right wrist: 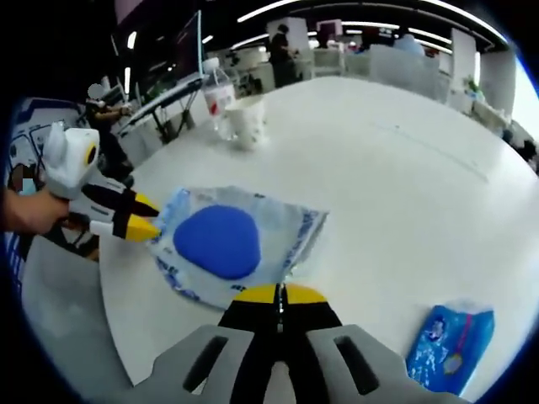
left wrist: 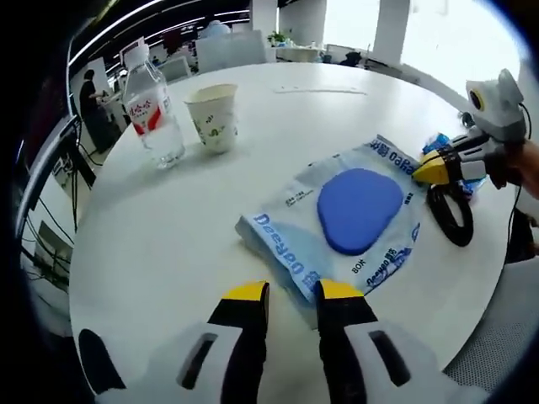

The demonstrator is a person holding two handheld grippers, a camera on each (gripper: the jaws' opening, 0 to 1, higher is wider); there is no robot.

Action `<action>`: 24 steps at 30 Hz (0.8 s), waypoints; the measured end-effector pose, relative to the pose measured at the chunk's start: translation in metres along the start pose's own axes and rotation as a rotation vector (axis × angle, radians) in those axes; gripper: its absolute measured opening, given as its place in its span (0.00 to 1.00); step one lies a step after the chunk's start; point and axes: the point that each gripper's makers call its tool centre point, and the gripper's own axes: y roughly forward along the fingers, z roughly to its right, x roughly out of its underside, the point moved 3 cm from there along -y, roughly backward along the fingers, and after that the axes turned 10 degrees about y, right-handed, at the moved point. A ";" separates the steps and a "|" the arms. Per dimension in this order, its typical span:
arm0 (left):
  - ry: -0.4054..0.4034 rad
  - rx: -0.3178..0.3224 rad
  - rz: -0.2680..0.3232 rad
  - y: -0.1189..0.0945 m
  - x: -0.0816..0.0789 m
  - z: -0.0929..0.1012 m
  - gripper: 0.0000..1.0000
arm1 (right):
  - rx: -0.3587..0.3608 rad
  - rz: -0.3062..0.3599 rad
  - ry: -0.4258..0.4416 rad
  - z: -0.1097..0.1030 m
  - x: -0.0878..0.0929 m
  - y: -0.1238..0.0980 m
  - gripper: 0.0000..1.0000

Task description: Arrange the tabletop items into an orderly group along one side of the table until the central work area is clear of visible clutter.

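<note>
A flat wipes pack [left wrist: 354, 219] [right wrist: 227, 244], pale blue print with a big blue oval lid, lies on the white table [left wrist: 152, 244]. My left gripper [left wrist: 293, 292] stands open just short of the pack's near edge, and the table shows between its yellow tips. From the other side it appears as the left gripper [right wrist: 150, 217] with its tips at the pack's far left edge. My right gripper [right wrist: 280, 294] is shut, its tips meeting against the pack's near edge. In the left gripper view the right gripper [left wrist: 421, 168] points at the pack's right corner.
A clear water bottle [left wrist: 152, 109] [right wrist: 217, 91] with a red label and a paper cup [left wrist: 215, 118] [right wrist: 248, 122] stand together near the far edge. A small blue packet [right wrist: 450, 349] [left wrist: 438, 141] and a black cable loop [left wrist: 450, 215] lie by the right gripper. Office desks lie beyond.
</note>
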 end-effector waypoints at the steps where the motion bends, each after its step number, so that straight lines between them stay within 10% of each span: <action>1: -0.007 0.001 -0.002 -0.001 0.000 0.001 0.19 | 0.000 0.001 0.000 0.000 0.000 0.000 0.00; 24: -0.063 0.050 -0.004 -0.001 -0.009 0.008 0.00 | -0.007 0.023 0.021 -0.003 -0.002 -0.011 0.00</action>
